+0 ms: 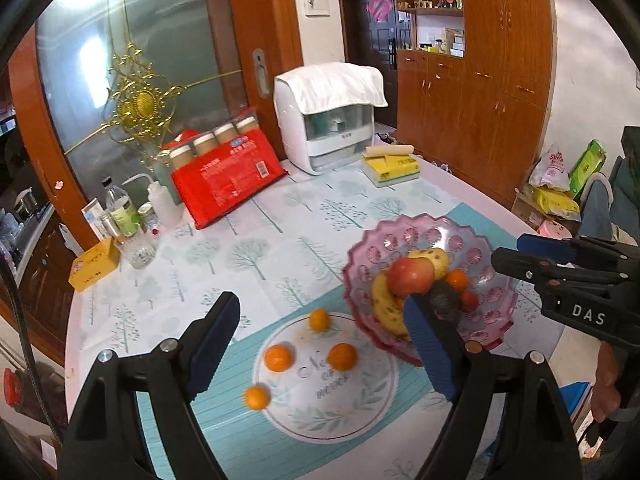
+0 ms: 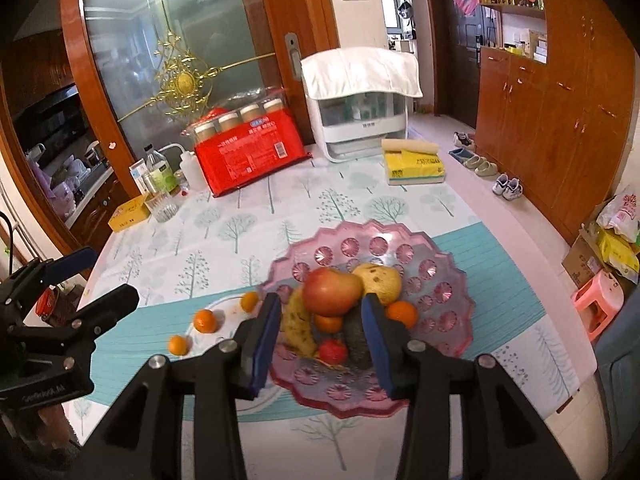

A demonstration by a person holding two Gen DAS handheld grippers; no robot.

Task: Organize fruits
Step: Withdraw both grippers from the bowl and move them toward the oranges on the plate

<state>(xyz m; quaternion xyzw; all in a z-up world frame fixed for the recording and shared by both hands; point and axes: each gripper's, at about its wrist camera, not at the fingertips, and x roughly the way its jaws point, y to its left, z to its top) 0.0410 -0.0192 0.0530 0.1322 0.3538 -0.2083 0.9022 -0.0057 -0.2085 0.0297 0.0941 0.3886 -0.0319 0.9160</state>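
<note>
- We hold the left gripper (image 1: 320,344) spread above four oranges (image 1: 278,358) on the table (image 1: 248,248).
- Our right gripper (image 2: 320,340) is spread over the bowl (image 2: 440,280) holding apple (image 2: 332,292) and banana (image 2: 298,326).

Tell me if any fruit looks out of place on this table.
Yes. Four small oranges lie loose on the tablecloth, left of the pink bowl, while the rest of the fruit is piled inside it. Nothing looks spilled or broken.
</note>
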